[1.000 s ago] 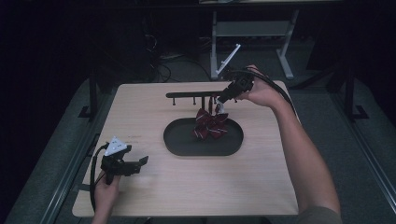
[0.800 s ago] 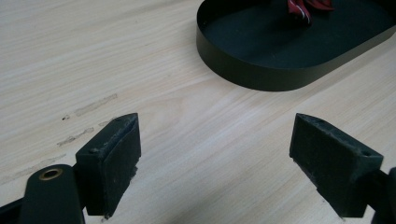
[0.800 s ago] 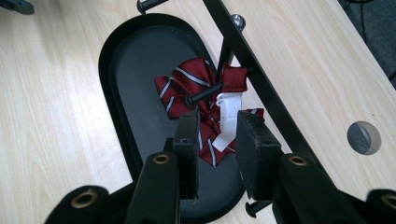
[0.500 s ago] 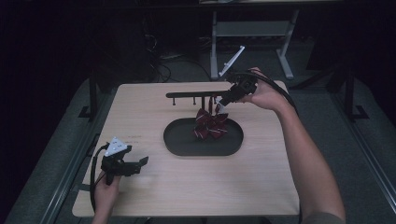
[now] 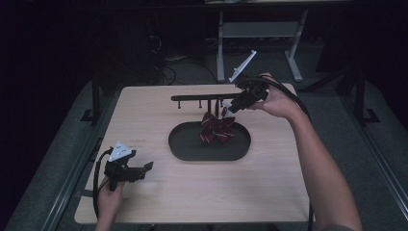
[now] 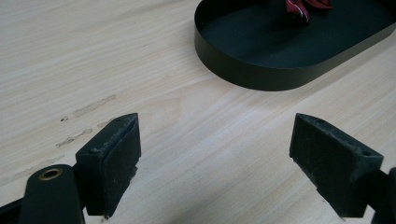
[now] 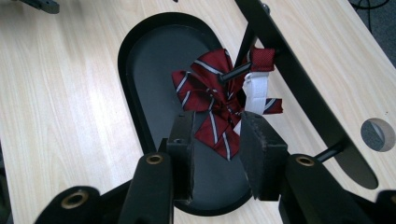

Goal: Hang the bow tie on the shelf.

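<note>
A dark red bow tie [image 5: 217,127] with white stripes hangs by its strap from a peg of the black rack [image 5: 202,97], over the black oval tray [image 5: 192,149]. My right gripper [image 5: 226,110] is held at the rack, just above the bow. In the right gripper view its jaws [image 7: 217,119] stand a little apart, and the bow tie [image 7: 210,93] hangs just beyond the pads [image 7: 184,140], its lower corner showing in the gap. My left gripper [image 5: 146,167] rests low at the table's front left, wide open [image 6: 217,126] with only bare wood between its jaws.
The wooden table [image 5: 144,110] carries the tray [image 6: 261,74] at its middle, and the rack [image 7: 289,70] stands along the tray's far side. A round hole [image 7: 377,134] sits in the tabletop beside the rack. Dark floor and stand legs lie behind the table.
Almost nothing differs. The right hand has shifted a touch to the right at the rack. The left gripper has stayed put.
</note>
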{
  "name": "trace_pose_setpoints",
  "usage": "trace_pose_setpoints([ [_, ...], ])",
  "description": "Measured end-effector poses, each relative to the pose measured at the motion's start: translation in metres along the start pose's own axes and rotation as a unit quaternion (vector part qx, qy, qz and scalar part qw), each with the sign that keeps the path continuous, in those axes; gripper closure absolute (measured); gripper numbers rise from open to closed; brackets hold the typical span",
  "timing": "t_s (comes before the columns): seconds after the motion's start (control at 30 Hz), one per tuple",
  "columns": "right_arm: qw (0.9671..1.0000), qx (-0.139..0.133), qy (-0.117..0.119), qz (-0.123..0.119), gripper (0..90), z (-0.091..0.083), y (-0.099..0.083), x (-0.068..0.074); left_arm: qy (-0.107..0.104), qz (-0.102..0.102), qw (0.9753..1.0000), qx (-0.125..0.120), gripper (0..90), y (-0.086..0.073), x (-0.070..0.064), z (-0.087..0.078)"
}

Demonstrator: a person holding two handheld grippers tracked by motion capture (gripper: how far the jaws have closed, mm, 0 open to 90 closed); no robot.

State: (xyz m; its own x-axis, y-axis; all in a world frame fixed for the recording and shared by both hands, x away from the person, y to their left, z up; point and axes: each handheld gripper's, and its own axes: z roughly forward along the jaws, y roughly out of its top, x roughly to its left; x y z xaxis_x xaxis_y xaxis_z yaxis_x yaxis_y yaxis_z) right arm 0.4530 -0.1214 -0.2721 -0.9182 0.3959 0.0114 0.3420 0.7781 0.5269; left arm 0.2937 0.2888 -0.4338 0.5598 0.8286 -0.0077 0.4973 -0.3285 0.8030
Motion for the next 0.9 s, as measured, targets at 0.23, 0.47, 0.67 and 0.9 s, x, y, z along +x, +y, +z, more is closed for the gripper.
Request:
trace_pose_setpoints([
  [0.23, 1.0, -0.003, 0.005, 0.006, 63.7, 0.001, -0.007, 0.002, 0.0, -0.001, 1.0, -0.002, 16.3, 0.0, -0.001, 0.0],
  [0.47, 0.9999, -0.002, 0.01, 0.007, 62.6, 0.005, -0.015, 0.006, 0.001, 0.003, 1.0, 0.001, 16.3, 0.0, -0.001, 0.0],
  [0.67, 0.9999, -0.003, 0.015, 0.006, 61.2, 0.007, -0.019, 0.01, 0.0, 0.002, 1.0, 0.002, 16.3, 0.001, -0.002, 0.001],
  [0.9, 0.9998, -0.004, 0.019, 0.002, 58.6, 0.009, -0.024, 0.016, 0.0, 0.003, 1.0, 0.002, 16.3, 0.001, -0.002, 0.001],
])
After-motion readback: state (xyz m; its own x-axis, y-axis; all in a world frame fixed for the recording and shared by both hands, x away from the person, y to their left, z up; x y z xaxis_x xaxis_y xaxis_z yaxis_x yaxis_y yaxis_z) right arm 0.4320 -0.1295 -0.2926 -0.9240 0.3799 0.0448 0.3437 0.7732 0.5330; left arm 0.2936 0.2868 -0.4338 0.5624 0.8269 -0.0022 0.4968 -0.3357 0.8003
